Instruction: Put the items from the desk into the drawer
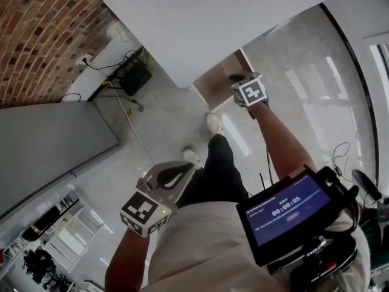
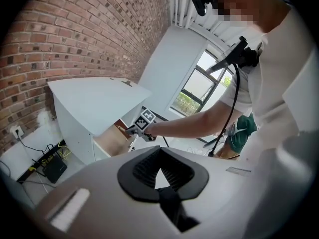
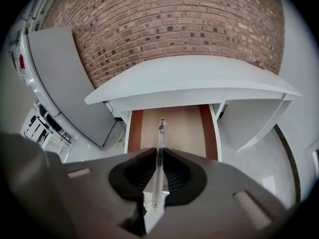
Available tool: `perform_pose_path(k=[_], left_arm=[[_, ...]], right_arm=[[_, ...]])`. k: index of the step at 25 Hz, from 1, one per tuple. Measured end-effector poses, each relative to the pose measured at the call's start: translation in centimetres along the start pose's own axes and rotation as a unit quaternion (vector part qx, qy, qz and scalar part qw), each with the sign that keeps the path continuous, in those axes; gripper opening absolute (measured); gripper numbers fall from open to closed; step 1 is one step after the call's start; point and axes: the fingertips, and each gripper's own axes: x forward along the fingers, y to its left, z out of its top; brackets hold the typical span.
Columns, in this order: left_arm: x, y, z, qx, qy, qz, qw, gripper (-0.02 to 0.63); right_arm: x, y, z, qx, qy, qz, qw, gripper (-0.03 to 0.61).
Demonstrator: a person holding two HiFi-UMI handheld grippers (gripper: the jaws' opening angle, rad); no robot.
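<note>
A white desk (image 1: 200,23) stands against the brick wall, with a wooden drawer (image 1: 214,85) pulled open beneath it. My right gripper (image 1: 238,78) hovers over the drawer's right front corner, shut on a clear pen (image 3: 159,158). In the right gripper view the pen points along the jaws, over the bare drawer bottom (image 3: 174,128). My left gripper (image 1: 173,176) hangs low by the person's left leg, away from the desk. Its jaws meet at the tips with nothing between them (image 2: 159,156). The left gripper view shows the drawer (image 2: 112,138) and the right gripper's marker cube (image 2: 146,119) beside it.
A grey panel (image 1: 48,145) leans at the left. On the floor by the brick wall (image 1: 42,35) lie a black box and cables (image 1: 135,76). The person's shoes (image 1: 213,123) stand before the drawer. A screen device (image 1: 289,215) hangs at the chest.
</note>
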Motion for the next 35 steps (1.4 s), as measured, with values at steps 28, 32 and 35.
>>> perform_pose_path(k=[28,32,35], left_arm=[[7.5,3.9,0.0,-0.051,0.003,-0.021,0.9985,0.008],[7.3,4.5,-0.8,-0.066,0.005,-0.015,0.9977,0.006],[7.3,4.8,-1.4,-0.068,0.006,-0.013,0.9975,0.008]], right_arm=[[17.9,-1.8,-1.5,0.003,0.063,0.03,0.998,0.044],[18.7,-1.6,-2.1,-0.006,0.075,0.03,0.997,0.049],[18.9,-1.4,-1.8,-0.017,0.069,0.038,0.997,0.058]])
